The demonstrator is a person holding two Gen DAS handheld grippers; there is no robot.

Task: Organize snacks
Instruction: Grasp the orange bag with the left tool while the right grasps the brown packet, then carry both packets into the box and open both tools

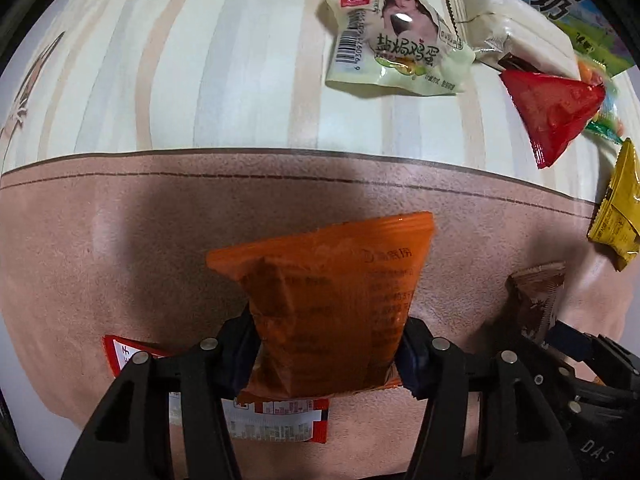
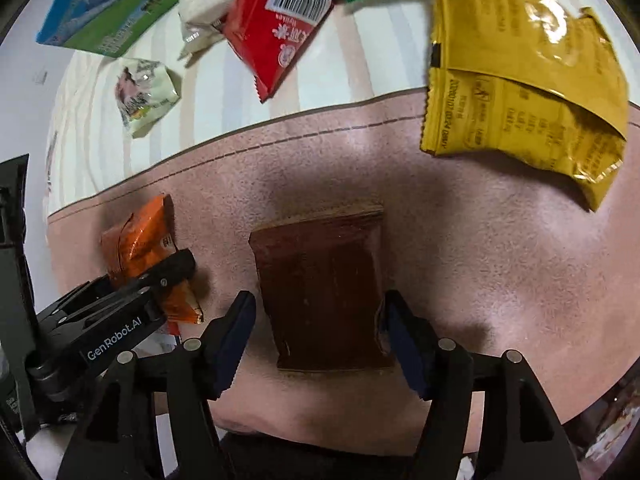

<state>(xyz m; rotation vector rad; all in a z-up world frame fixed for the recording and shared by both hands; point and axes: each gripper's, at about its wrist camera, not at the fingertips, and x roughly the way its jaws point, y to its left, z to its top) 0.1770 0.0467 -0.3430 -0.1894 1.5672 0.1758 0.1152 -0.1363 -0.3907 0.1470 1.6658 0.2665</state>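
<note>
Covered in two zones: a pinkish-brown suede-like mat (image 1: 120, 248) with a dark stitched line near its edge, and past it a cloth of pale cream, grey and tan stripes (image 1: 180, 60). Lit from above, with soft dark shadows pooled on the mat.

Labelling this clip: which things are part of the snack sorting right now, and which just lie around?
In hand:
left gripper holding orange packet
right gripper around brown packet

Lying about:
yellow packet
red packet
egg packet
milk carton
</note>
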